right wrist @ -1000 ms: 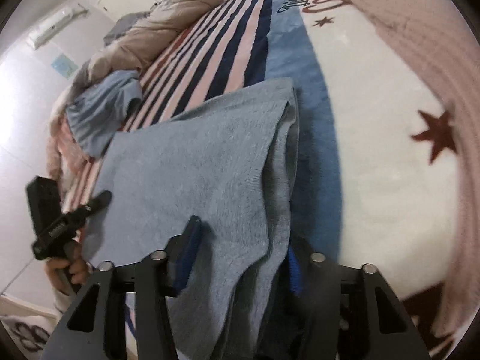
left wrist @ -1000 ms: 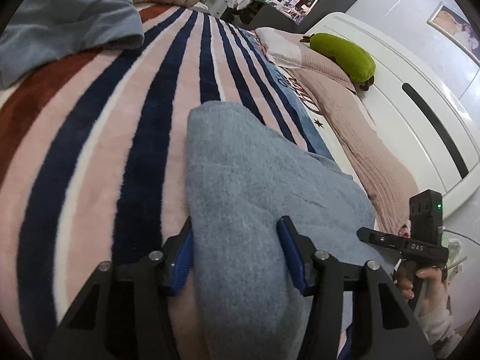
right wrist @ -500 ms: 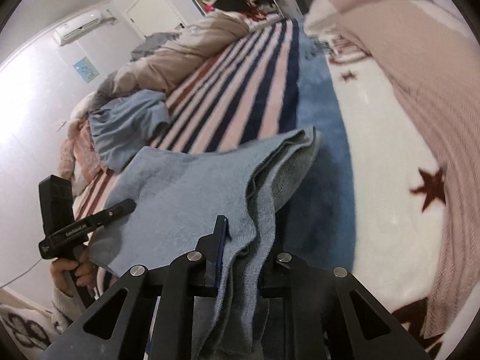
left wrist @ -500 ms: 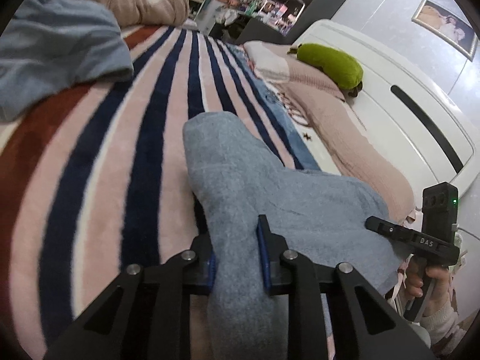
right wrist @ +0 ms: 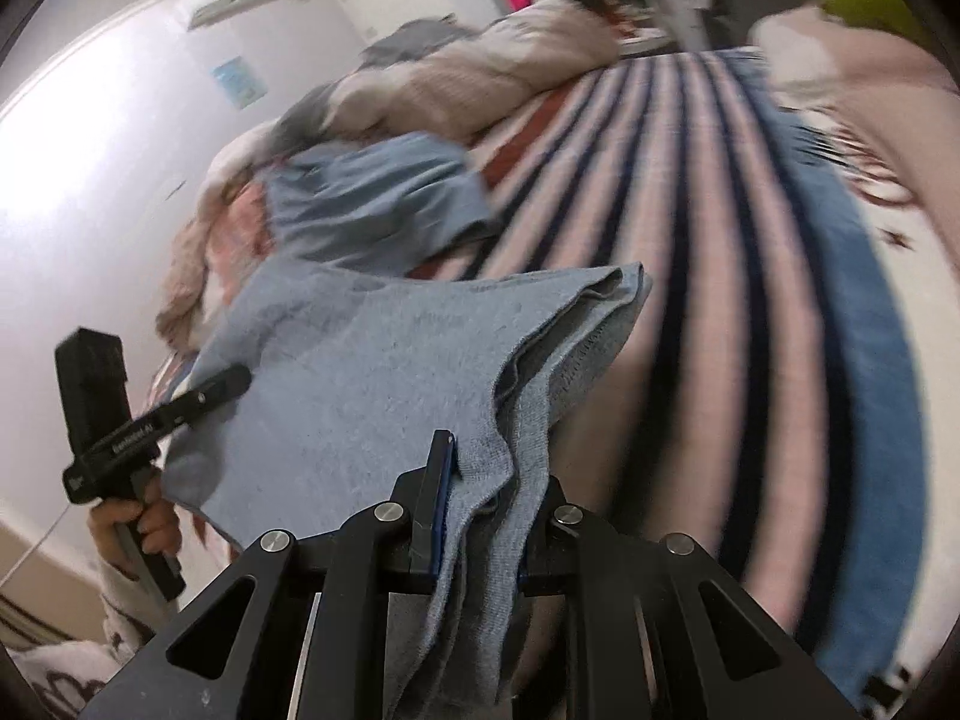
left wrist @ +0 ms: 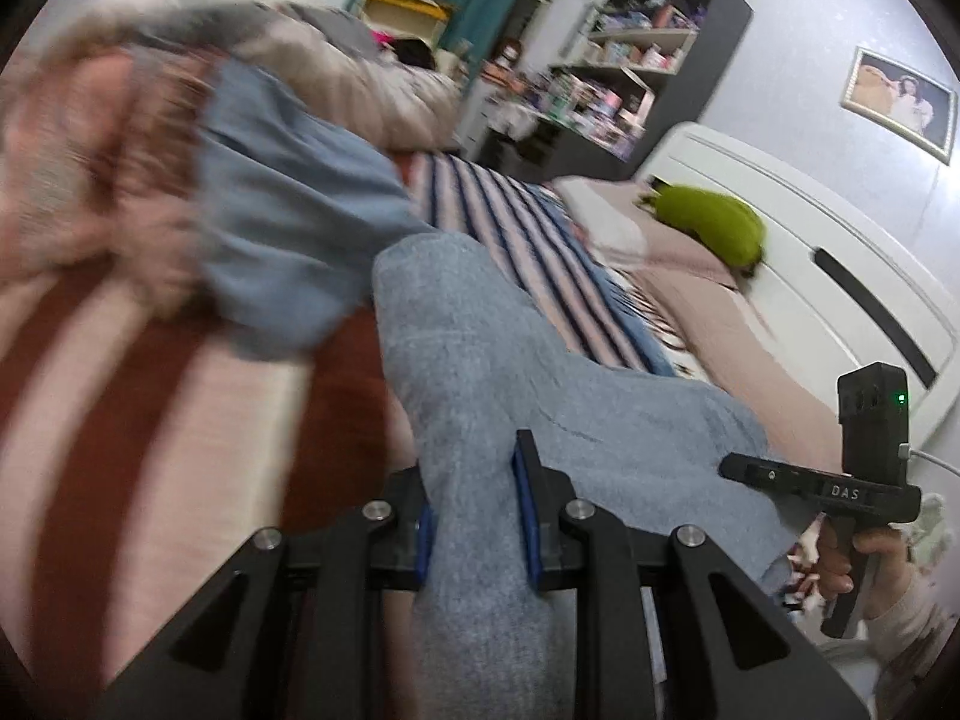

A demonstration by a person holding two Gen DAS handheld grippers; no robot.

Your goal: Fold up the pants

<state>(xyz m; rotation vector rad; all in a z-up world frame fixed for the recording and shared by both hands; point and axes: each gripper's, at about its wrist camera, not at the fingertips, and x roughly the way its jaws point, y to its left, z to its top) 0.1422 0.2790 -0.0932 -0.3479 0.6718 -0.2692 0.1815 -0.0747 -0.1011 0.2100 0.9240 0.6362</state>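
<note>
Grey-blue pants [left wrist: 504, 396] hang lifted above the striped blanket [left wrist: 516, 228], stretched between both grippers. My left gripper [left wrist: 474, 510] is shut on one bunched edge of the fabric. My right gripper [right wrist: 486, 516] is shut on the other edge, where several layers of the pants [right wrist: 384, 372] droop between its blue pads. Each view shows the other handheld gripper at the far side of the cloth: the right one [left wrist: 840, 486] in the left wrist view, the left one [right wrist: 138, 420] in the right wrist view. The pants' free end [right wrist: 606, 294] hangs folded over the blanket.
A loose light-blue garment [left wrist: 282, 240] lies on the blanket near a beige duvet [right wrist: 480, 78]. A green pillow [left wrist: 708, 228] rests by the white headboard [left wrist: 840, 276]. Shelves [left wrist: 624, 78] stand at the back wall.
Both grippers closed on the pants, then lifted them off the blanket and carried them toward the light-blue garment and duvet. The fabric now hangs taut between the grippers.
</note>
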